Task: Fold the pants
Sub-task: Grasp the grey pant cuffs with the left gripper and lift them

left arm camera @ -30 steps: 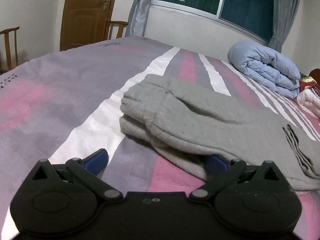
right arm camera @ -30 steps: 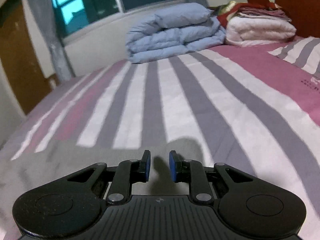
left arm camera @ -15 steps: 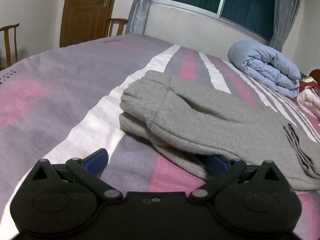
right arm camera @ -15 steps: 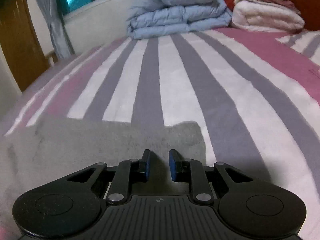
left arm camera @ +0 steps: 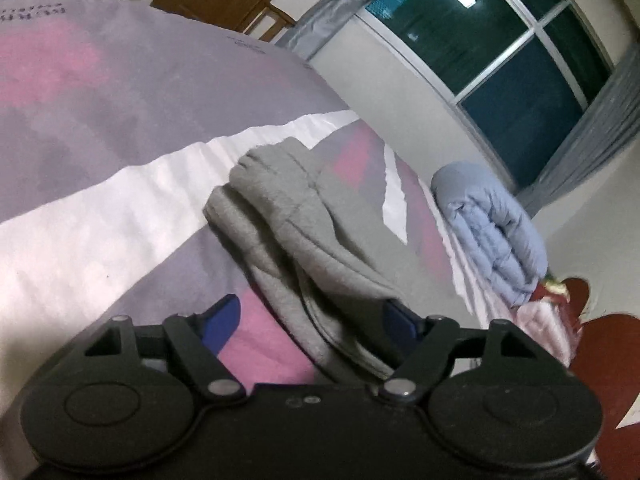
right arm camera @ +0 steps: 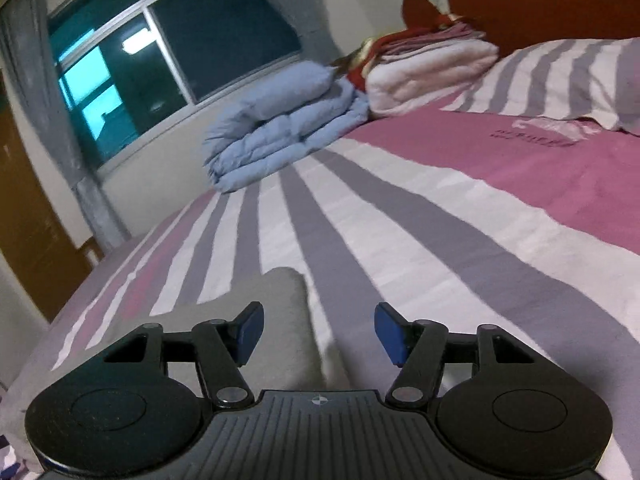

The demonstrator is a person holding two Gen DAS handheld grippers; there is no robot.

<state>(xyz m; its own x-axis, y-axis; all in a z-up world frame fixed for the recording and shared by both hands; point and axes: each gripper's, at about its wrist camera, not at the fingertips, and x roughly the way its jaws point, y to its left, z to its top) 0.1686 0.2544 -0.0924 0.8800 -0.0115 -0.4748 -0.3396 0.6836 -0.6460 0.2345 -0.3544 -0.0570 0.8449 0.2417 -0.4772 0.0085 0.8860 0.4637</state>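
The right tool (right arm camera: 318,330) has just spread, released; the left tool (left arm camera: 310,314) narrows, one pad hidden under the gray pants (left arm camera: 304,236).

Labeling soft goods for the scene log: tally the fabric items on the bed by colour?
Grey: 1, the pants
Light blue: 1, the folded duvet
White: 1, the folded blanket
Red: 1, cloth stacked on the blanket
Striped: 1, the pillow
Total: 5
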